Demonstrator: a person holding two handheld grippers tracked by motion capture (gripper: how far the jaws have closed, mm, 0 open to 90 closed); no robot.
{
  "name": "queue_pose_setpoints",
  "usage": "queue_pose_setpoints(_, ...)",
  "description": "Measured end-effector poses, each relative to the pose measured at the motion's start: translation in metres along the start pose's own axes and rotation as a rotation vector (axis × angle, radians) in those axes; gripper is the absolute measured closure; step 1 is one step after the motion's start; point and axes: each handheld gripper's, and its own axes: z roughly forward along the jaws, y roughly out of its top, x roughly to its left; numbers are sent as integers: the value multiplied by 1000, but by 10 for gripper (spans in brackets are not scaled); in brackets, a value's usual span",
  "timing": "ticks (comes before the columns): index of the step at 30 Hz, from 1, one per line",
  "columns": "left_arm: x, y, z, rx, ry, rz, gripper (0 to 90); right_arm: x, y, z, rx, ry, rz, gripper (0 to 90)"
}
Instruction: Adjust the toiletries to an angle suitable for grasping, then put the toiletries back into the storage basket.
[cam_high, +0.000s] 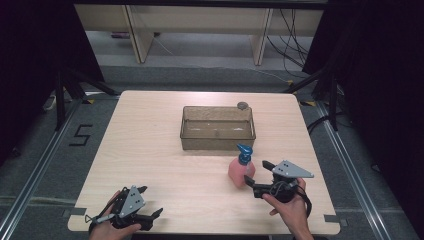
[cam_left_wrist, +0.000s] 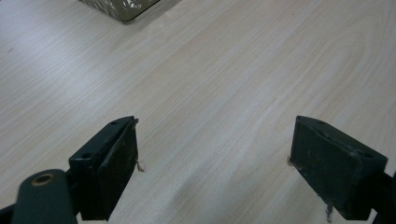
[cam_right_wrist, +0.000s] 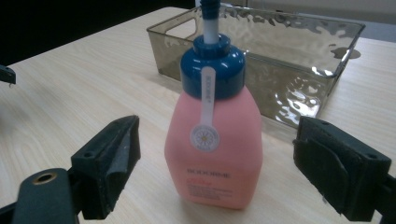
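While right claw (cam_right_wrist: 215, 172) gapes wide | flanks pink bottle (cam_right_wrist: 214, 149) | untouched

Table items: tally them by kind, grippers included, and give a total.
Pink pump bottle: 1
Clear plastic bin: 1
Small round grey object at the bin's far corner: 1
Grippers, left gripper and right gripper: 2
Total: 5
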Motion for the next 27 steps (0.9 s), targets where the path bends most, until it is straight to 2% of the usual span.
queue_pose_setpoints(1,0,1,-2,15,0,18,148,4,0,1,0,5,26,160)
queue_pose_setpoints(3,0,2,-2,10,-1,18,148,4,2,2,8,5,-11,163)
queue_pose_setpoints(6,1,1,-3,17,4,21,148,7,3,3,19,9,10,163)
queue_pose_setpoints(10,1,0,-2,6,4,10,148,5,6,8,8,-2,-20,163)
queue_pose_setpoints(14,1,1,-2,6,5,13,148,6,10,12,-7,7,-8,163)
queue_pose_setpoints(19,1,1,-3,19,6,25,148,5,14,15,-1,5,-31,163)
queue_pose_setpoints(22,0,0,-3,7,4,17,148,5,17,17,6,4,-20,163)
queue_pose_setpoints(24,0,1,-4,4,11,21,148,5,18,20,9,-1,-31,163)
queue_pose_setpoints(25,-1,2,-5,-1,6,35,148,5,19,22,10,0,-23,164)
queue_pose_setpoints(27,-2,3,-6,-9,-5,28,148,5,19,24,17,-3,-14,164)
